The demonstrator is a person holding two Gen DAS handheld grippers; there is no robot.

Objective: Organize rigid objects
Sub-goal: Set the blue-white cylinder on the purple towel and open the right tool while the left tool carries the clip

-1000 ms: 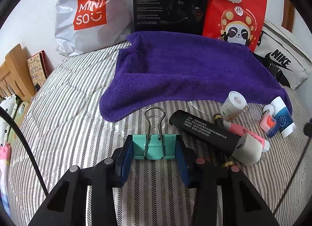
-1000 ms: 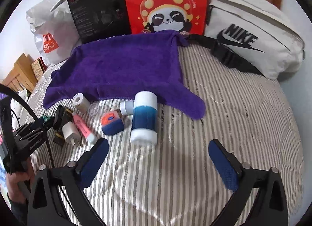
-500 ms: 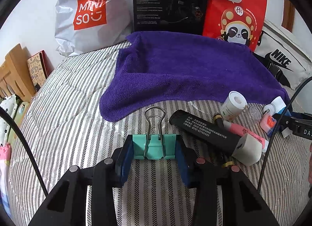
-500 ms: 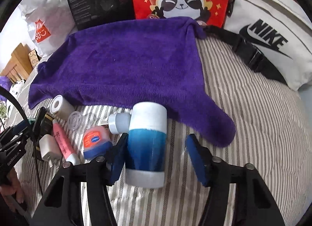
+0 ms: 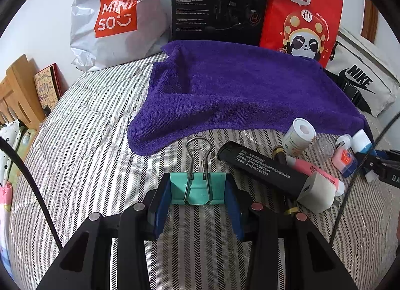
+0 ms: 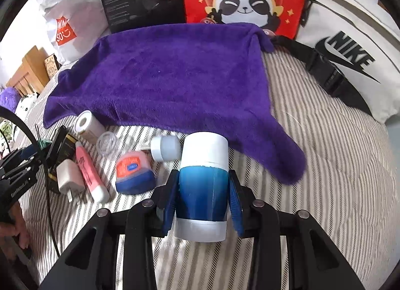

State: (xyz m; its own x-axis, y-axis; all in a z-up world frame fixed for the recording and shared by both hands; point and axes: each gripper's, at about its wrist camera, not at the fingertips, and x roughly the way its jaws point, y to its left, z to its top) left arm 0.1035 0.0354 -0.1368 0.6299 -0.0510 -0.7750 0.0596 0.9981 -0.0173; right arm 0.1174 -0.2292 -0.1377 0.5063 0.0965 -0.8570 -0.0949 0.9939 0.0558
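In the left wrist view, the left gripper (image 5: pixel 198 193) was closed on a teal binder clip (image 5: pixel 197 188). Both blue pads pressed on the sides of the clip, and its wire handles pointed forward, away from the gripper, over the striped bedcover (image 5: pixel 82 140). Ahead of the clip lay a purple towel (image 5: pixel 237 92), spread flat. To the right of the fingers lay a black bar with white print (image 5: pixel 260 168), and a white charger plug (image 5: pixel 317 190) was at its near end. Farther to the right were a pink tube (image 5: pixel 307 167), a small white bottle (image 5: pixel 298 135) and a red and blue jar (image 5: pixel 346 161). At the far right edge the black frame of the other gripper came into the picture.

In the right wrist view, the right gripper (image 6: pixel 203 198) had just been closing, and a blue and white bottle (image 6: pixel 203 185) was between its pads. The pads touched the blue middle part of the bottle on both sides. The bottle stood on the bedcover (image 6: pixel 325 165), just in front of the near edge of the towel (image 6: pixel 175 75). To the left of the gripper were the jar (image 6: pixel 135 172), a small white cap (image 6: pixel 166 148), the tube (image 6: pixel 90 172) and the plug (image 6: pixel 68 176).
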